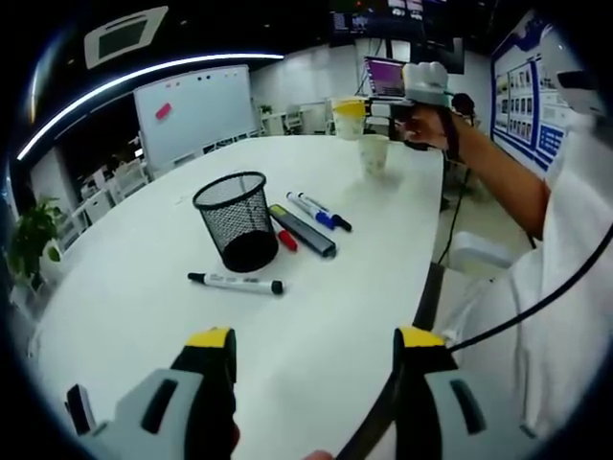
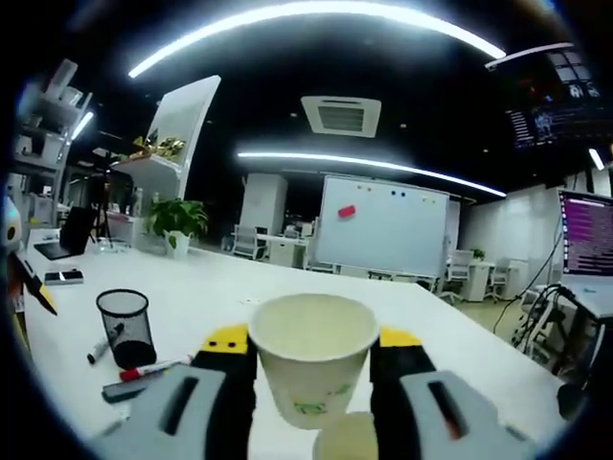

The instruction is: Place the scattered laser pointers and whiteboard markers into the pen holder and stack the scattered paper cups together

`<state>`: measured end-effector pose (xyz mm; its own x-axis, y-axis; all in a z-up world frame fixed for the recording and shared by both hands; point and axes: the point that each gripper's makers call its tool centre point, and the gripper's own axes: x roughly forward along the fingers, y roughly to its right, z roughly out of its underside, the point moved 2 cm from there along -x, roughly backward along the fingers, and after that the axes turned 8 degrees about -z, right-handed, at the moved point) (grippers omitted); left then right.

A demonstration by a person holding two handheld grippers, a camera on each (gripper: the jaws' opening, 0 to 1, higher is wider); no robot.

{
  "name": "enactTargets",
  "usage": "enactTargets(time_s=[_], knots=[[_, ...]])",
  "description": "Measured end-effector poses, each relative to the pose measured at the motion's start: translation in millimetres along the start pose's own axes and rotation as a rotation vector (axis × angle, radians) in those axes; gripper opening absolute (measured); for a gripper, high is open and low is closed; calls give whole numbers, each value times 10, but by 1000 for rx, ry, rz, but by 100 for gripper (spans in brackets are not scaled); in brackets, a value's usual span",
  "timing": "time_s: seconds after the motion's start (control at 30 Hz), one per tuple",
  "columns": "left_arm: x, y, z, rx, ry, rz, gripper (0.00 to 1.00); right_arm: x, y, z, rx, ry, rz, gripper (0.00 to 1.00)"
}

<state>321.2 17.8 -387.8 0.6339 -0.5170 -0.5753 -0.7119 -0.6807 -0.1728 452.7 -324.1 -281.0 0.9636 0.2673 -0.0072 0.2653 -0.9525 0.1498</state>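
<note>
Right gripper (image 2: 311,359) squeezed on a paper cup (image 2: 312,364), up above another cup (image 2: 347,439). Left gripper (image 1: 314,347) wide apart, near the pen holder (image 1: 236,222) and markers (image 1: 236,282).

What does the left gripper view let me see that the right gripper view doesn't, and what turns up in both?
The left gripper view has the blue marker and the person's hand working the right gripper.

The right gripper view has the inside of the held paper cup, a second cup below it, and a laptop.

Both show the mesh pen holder, black marker, red marker, table and whiteboard.
</note>
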Motion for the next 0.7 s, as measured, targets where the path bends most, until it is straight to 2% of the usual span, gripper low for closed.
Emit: enactTargets(time_s=[0.7], knots=[[-12,11,-27,5,7,2,67,-109,188,47,14,-20,44,47]])
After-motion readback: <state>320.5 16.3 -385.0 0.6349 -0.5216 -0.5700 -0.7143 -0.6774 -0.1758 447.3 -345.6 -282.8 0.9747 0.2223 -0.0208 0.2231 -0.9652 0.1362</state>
